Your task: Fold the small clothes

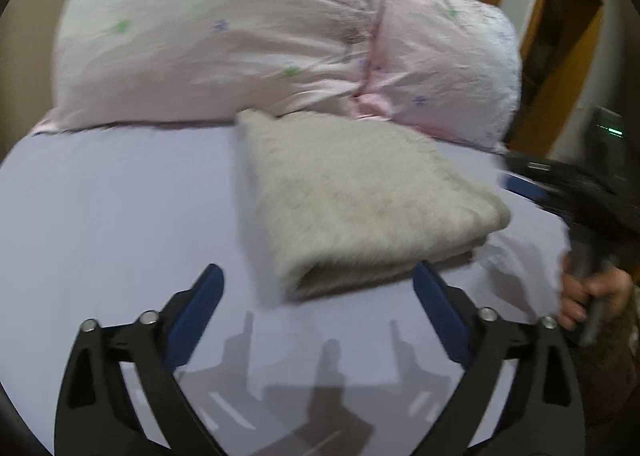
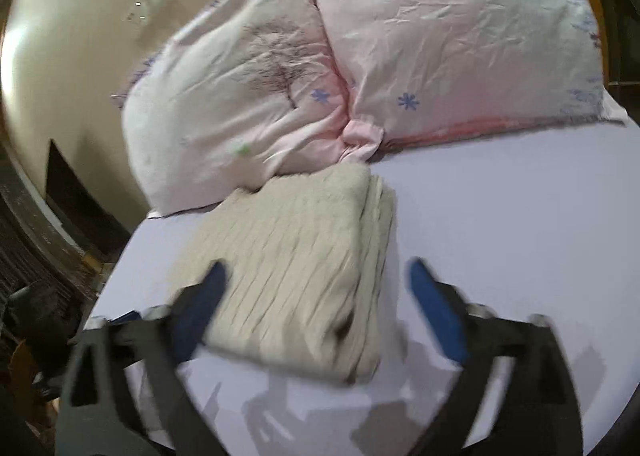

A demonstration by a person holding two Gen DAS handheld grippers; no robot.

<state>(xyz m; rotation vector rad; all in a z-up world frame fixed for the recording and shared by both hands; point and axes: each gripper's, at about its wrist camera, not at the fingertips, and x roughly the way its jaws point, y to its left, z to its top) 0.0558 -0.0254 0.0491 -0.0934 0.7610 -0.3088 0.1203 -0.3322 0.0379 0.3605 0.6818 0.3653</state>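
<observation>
A beige knitted garment (image 1: 360, 200) lies folded into a thick rectangle on the pale lilac bed sheet (image 1: 120, 216). My left gripper (image 1: 318, 276) is open and empty, just in front of the garment's near folded edge, its right finger beside the garment's corner. In the right wrist view the same folded garment (image 2: 296, 264) lies under and ahead of my right gripper (image 2: 316, 276), which is open and empty above the garment's near end. The right gripper also shows at the right edge of the left wrist view (image 1: 532, 188), blurred.
Two pink flowered pillows (image 1: 240, 36) lie against the far side of the garment, also in the right wrist view (image 2: 440, 36). A cream wall (image 2: 80, 36) stands left of the bed. Wooden furniture (image 1: 560, 16) stands at the right. A hand (image 1: 588, 296) holds the right gripper's handle.
</observation>
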